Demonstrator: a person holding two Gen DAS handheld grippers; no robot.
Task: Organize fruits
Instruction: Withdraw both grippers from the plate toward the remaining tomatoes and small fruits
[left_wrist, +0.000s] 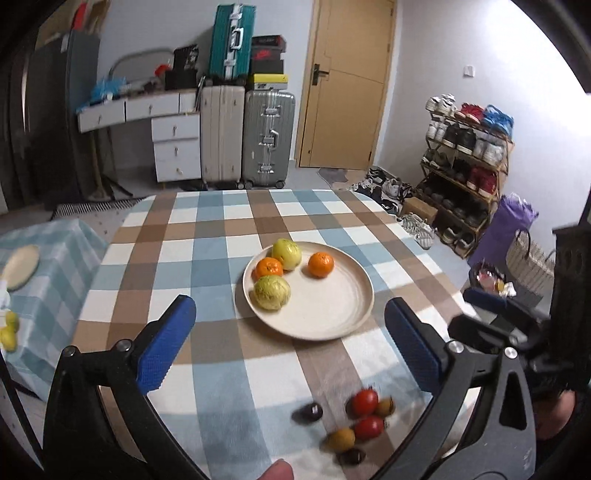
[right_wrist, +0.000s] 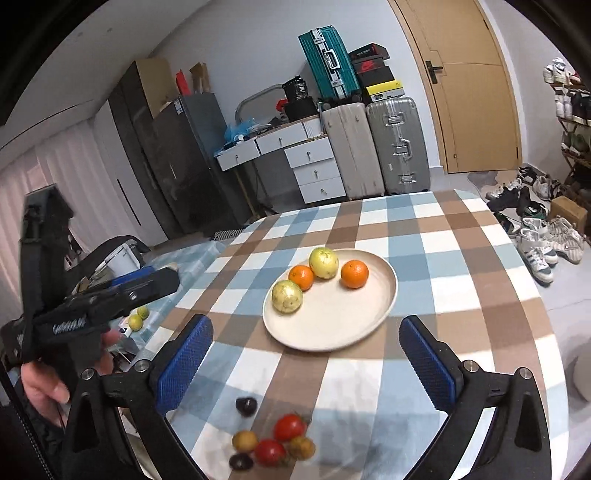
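Right wrist view: both tools, right tool (right_wrist: 306, 354) and left tool (left_wrist: 290, 343), spread wide, empty, above open checkered tablecloth (right_wrist: 461, 258) short of plate (right_wrist: 332, 332).

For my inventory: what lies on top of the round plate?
On the plate: two oranges and two yellow-green fruits. Whatever is under them is covered.

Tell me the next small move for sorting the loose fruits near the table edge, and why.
Probably lower the right gripper onto the nearer red tomato in the loose cluster. Both grippers are open and hold nothing, the plate already carries two oranges and two green fruits with bare space at its near side, and six small fruits lie off it on the tablecloth.
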